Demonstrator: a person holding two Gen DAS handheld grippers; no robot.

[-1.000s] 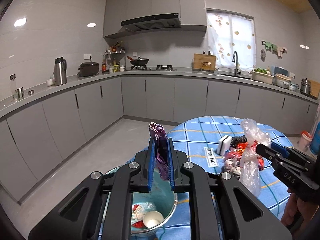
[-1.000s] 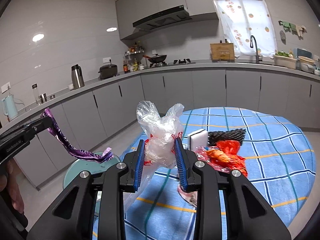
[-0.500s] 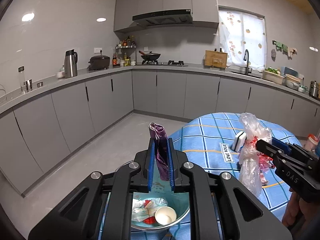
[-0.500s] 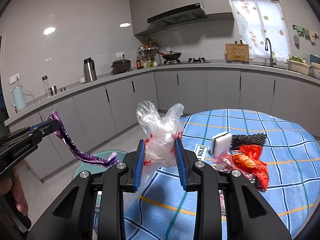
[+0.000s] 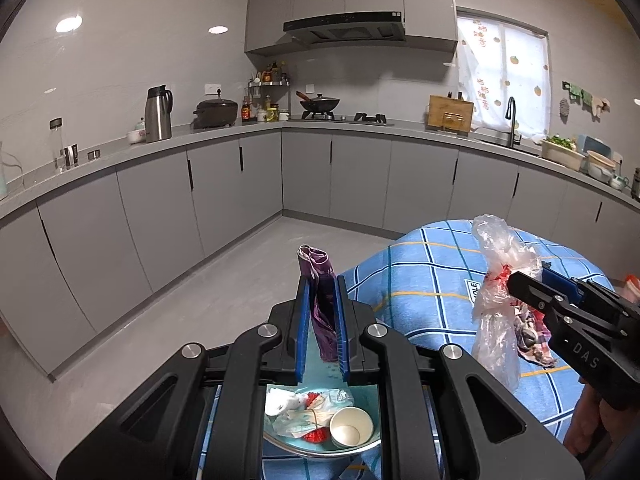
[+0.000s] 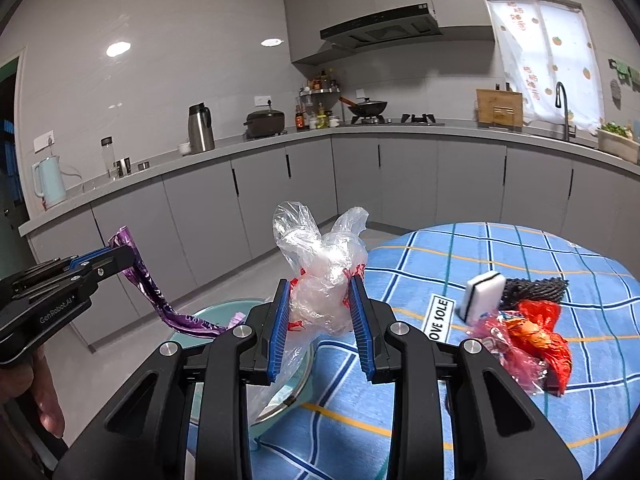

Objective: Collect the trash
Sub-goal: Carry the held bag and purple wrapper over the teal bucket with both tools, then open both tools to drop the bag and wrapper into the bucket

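Note:
My left gripper point(image 5: 322, 292) is shut on a purple wrapper point(image 5: 320, 300) and holds it above a teal bowl point(image 5: 320, 446) with crumpled paper, red scraps and a paper cup point(image 5: 351, 427) in it. In the right wrist view the wrapper point(image 6: 160, 300) hangs from the left gripper point(image 6: 116, 256) over the bowl point(image 6: 216, 312). My right gripper point(image 6: 320, 300) is shut on a clear plastic bag point(image 6: 324, 276) with red print, held up beside the bowl; it also shows in the left wrist view point(image 5: 496, 300).
A round table with a blue checked cloth point(image 6: 520, 256) carries a white sponge point(image 6: 482, 292), a black net point(image 6: 536, 290) and red wrappers point(image 6: 536, 336). Grey kitchen cabinets point(image 5: 224, 200) and floor point(image 5: 200, 304) lie beyond the table's left edge.
Both grippers have shifted left with their loads, toward the bowl. The table trash now sits further right in both views. Both grips are unchanged.

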